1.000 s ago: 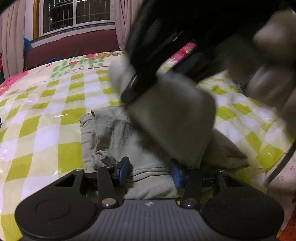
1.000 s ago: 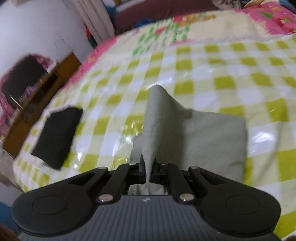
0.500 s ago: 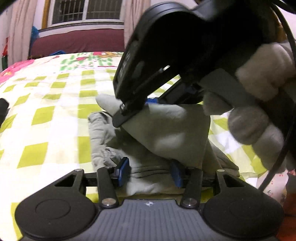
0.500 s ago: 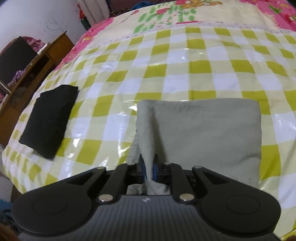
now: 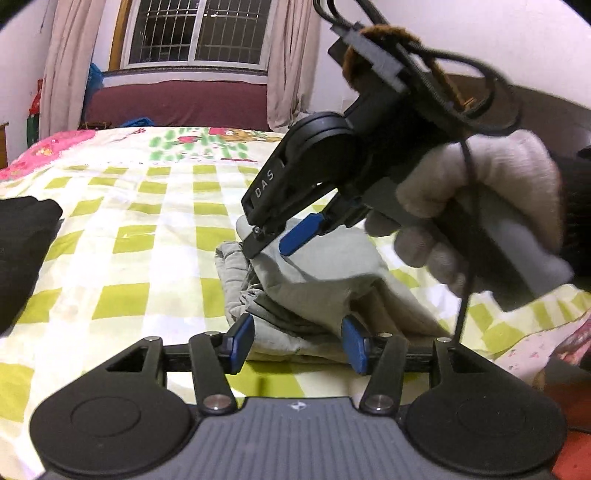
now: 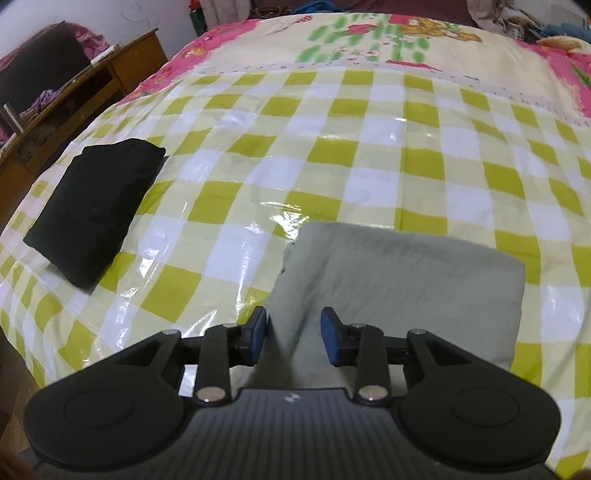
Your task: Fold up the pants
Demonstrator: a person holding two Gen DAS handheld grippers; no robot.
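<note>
Between my left fingers, in the left wrist view, lies the near edge of the grey-green pants (image 5: 314,280), a folded bundle on the yellow-and-white checked sheet (image 5: 147,236). My left gripper (image 5: 297,345) stands wide apart with nothing held; its two blue pads (image 5: 240,341) sit on either side of the bundle's near end, and I cannot tell whether they touch the cloth. Ahead of my fingers and above the pants hangs my right gripper (image 5: 280,240), held in a white-gloved hand (image 5: 476,206), its tips pointing down at the raised top fold of the pants. One blue pad of it shows clearly just above the cloth. Far to the left of my fingers a black folded garment (image 5: 22,258) lies at the edge of the view. Beyond the bed is a window (image 5: 199,33) with bars and curtains.

In the right wrist view, my right gripper (image 6: 295,334) is parted, the blue pads (image 6: 330,336) set well apart. A low ridge of the pants (image 6: 399,273) runs up between them, and the cloth lies loose there, not pinched. The rest of the pants spreads ahead and to the right of my fingers as a flat, squared fold. The black folded garment (image 6: 92,210) lies well apart to the left and ahead, near the bed's edge, with a wooden cabinet (image 6: 92,88) beyond it.
</note>
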